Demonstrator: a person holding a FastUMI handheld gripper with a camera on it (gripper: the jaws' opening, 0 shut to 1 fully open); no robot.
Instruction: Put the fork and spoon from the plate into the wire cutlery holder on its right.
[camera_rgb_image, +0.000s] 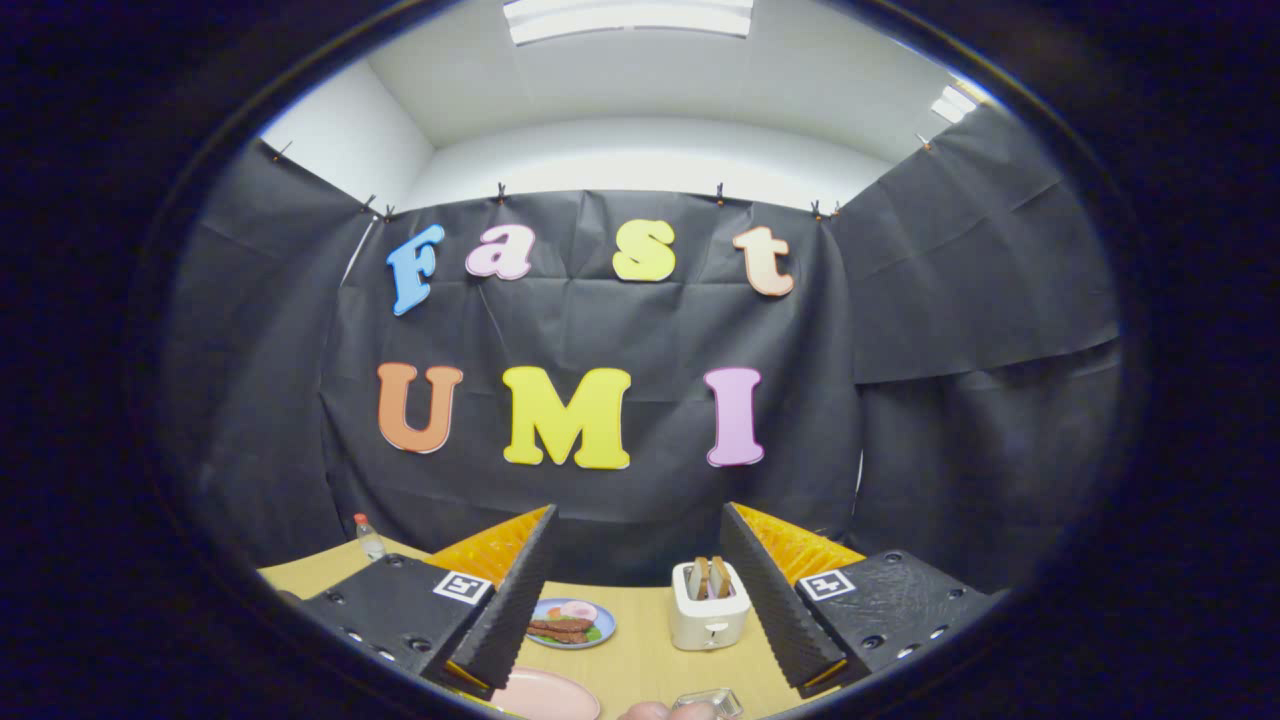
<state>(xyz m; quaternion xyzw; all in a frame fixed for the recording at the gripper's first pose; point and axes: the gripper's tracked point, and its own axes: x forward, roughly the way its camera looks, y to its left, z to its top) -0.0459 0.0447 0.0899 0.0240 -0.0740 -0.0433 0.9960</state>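
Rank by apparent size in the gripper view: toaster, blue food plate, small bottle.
1. Blue food plate and toaster: look alike, unranked; both lie beyond the open gripper.
3. Small bottle: smallest, though farther off, so unsure.

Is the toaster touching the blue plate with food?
Apart. In the gripper view, bare tabletop separates the toaster from the blue plate; both sit beyond the open gripper, between its fingers.
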